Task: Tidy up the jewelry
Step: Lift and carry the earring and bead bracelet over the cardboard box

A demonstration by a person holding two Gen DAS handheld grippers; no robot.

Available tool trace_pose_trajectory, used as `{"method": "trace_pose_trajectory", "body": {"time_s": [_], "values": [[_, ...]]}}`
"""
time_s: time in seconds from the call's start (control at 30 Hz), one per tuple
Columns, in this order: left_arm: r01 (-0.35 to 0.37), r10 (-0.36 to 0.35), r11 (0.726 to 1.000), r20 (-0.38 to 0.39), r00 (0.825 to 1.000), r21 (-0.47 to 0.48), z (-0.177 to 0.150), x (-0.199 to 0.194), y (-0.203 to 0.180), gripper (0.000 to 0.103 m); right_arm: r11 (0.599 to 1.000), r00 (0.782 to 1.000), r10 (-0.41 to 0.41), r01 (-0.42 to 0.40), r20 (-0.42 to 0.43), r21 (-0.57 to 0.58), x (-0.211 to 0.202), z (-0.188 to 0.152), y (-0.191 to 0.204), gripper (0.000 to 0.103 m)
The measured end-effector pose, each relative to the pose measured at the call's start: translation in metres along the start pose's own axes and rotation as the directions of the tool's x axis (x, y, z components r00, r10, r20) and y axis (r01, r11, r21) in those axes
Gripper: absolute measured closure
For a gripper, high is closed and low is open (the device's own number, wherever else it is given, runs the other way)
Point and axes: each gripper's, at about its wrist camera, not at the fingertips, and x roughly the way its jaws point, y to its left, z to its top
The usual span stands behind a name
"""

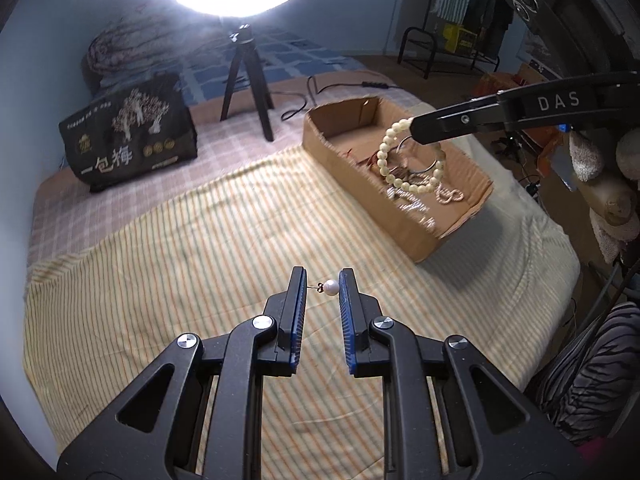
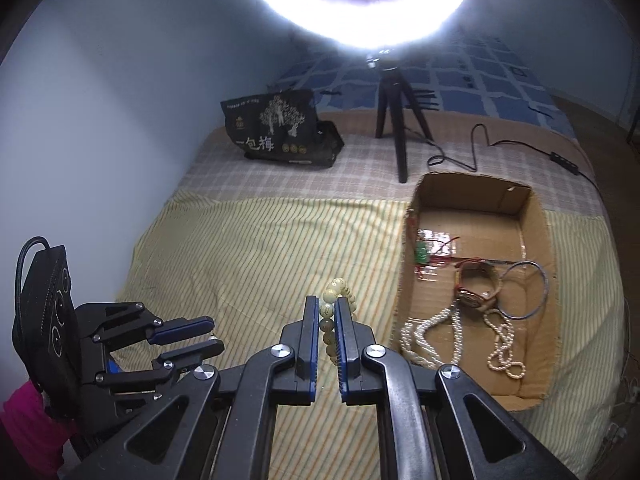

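- Bed (image 1: pixel 160 240): I note a striped yellow cloth fills the centre and lower part of both views. It is soft, so small pieces could sink into folds.
- Ring light (image 2: pixel 360 20) on a tripod stands at top centre; a dark printed bag (image 1: pixel 128 140) sits at upper left of the left wrist view.
- Cardboard box (image 2: pixel 536 360): open-topped, at right of the right wrist view. Inside I see a watch (image 2: pixel 476 292), a thin metal bangle (image 2: pixel 524 290), pearl strands (image 2: pixel 452 336) and a green piece with red cord (image 2: pixel 424 254). The far end of the box looks bare.
- Right gripper (image 2: pixel 328 312): closed on a cream bead bracelet (image 2: pixel 338 292), which hangs as a loop in front of the box at upper right of the left wrist view. I judge it light and limp on its cord, the beads smooth and likely to roll between the pads; a grip across one bead seems soundest.
- Left gripper (image 1: pixel 322 286): narrowed on a pearl earring (image 1: pixel 330 287), lower centre of the left wrist view, held end to end between post and pearl. I judge it tiny, hard and slippery, the post liable to bend; if dropped on the cloth, it would be hard to find.
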Motion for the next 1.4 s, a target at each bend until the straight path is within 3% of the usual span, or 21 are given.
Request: {"method": "trace_pose_trajectory", "body": {"time_s": [0.63, 1.4], "values": [[0.033, -0.035, 0.998, 0.027, 0.999, 0.056, 0.067, 0.027, -0.045, 0.088, 0.996, 0.997, -0.072, 0.07, 0.037, 0.054, -0.051, -0.031, -0.076, 0.098], [0.029, -0.028, 0.995, -0.013, 1.0, 0.099, 0.15, 0.126, -0.063, 0.088, 0.998, 0.999, -0.039, 0.039, 0.012, 0.045, -0.022, -0.033, -0.116, 0.098]]}}
